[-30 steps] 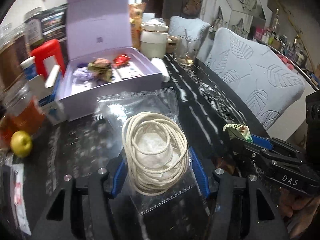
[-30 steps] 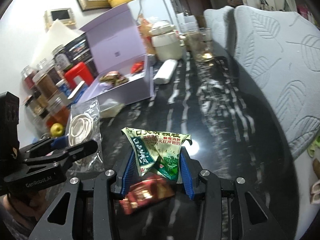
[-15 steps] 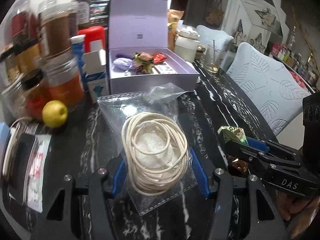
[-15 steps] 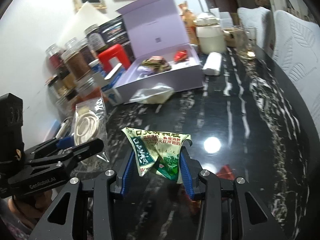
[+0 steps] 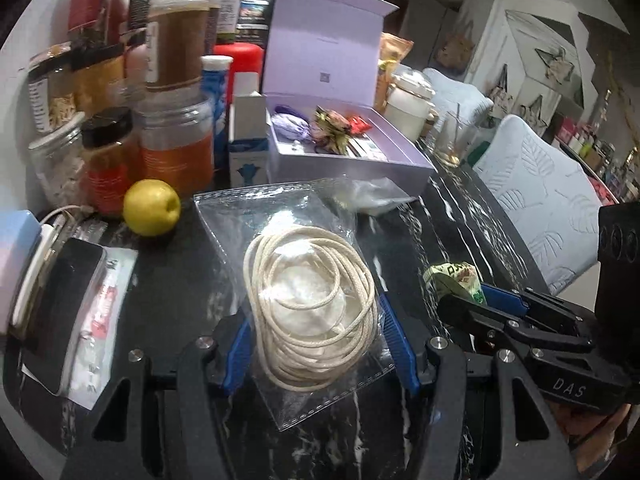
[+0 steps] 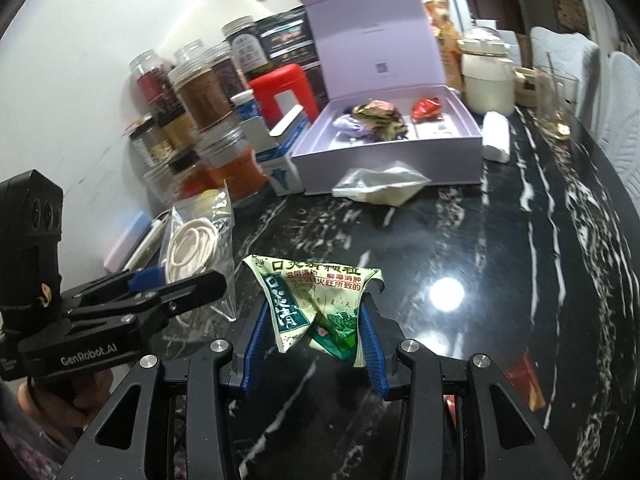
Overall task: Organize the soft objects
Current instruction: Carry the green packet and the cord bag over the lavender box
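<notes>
- Landmark: the open lilac cardboard box [image 6: 384, 160] with its lid raised, standing at the back of the black marble-veined table [image 6: 500, 248].
- Left of the box, a cluster of clear plastic jars [image 5: 176, 92] with brown and orange contents; a yellow-green apple [image 5: 151, 207] lies in front of them.
- Nearer than the box and left of its front wall, the left gripper [image 5: 316, 344] is clamped on a clear zip bag holding a coil of cream cord [image 5: 312, 308], raised off the table.
- Inside the box lie a lilac cloth pouch [image 6: 350, 125], a crumpled brown-green wrapper [image 6: 378, 114] and a red packet [image 6: 427, 107].
- Touching the box's front wall, a crumpled translucent white plastic bag [image 6: 380, 188] rests on the table.
- In front of the box, towards the viewer, the right gripper [image 6: 316, 332] is clenched on a green and cream printed sachet [image 6: 316, 300], held above the table.
- Right of the box, a cream ceramic lidded pot [image 6: 486, 76].
</notes>
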A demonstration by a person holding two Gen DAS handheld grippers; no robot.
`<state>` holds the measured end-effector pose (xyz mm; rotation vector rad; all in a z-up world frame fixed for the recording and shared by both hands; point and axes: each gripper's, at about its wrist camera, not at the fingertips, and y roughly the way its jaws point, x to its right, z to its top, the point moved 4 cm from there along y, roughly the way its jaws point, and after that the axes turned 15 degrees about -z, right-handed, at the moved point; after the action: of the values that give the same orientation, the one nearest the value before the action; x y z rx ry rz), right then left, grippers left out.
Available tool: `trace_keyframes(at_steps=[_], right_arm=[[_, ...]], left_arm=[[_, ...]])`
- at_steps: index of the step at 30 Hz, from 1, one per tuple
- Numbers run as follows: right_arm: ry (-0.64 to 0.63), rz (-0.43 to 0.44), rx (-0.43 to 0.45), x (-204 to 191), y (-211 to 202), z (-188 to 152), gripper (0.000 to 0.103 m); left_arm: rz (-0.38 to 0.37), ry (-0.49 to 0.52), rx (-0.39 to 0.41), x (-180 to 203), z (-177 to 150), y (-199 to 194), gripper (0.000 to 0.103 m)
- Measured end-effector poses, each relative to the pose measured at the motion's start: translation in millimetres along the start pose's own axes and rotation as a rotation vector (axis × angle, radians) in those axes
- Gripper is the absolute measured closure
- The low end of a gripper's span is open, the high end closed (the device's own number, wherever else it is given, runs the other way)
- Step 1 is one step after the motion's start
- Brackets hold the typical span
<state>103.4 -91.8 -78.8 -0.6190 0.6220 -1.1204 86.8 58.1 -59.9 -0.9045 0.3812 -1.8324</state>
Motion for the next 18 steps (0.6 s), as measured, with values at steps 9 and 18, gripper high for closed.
trace_keyframes(at_steps=[9, 18], right_arm=[[-0.044, 0.017, 0.062, -14.4, -4.9, 33.0, 0.061], [-0.060, -0.001, 0.147, -12.6, -18.6, 80.6, 0.061]], left_arm=[[-0.014, 0.015, 0.065, -0.5, 34.6, -9.7, 0.045], [-0.007, 0.077, 0.162, 10.0, 86.1, -15.0, 0.045]])
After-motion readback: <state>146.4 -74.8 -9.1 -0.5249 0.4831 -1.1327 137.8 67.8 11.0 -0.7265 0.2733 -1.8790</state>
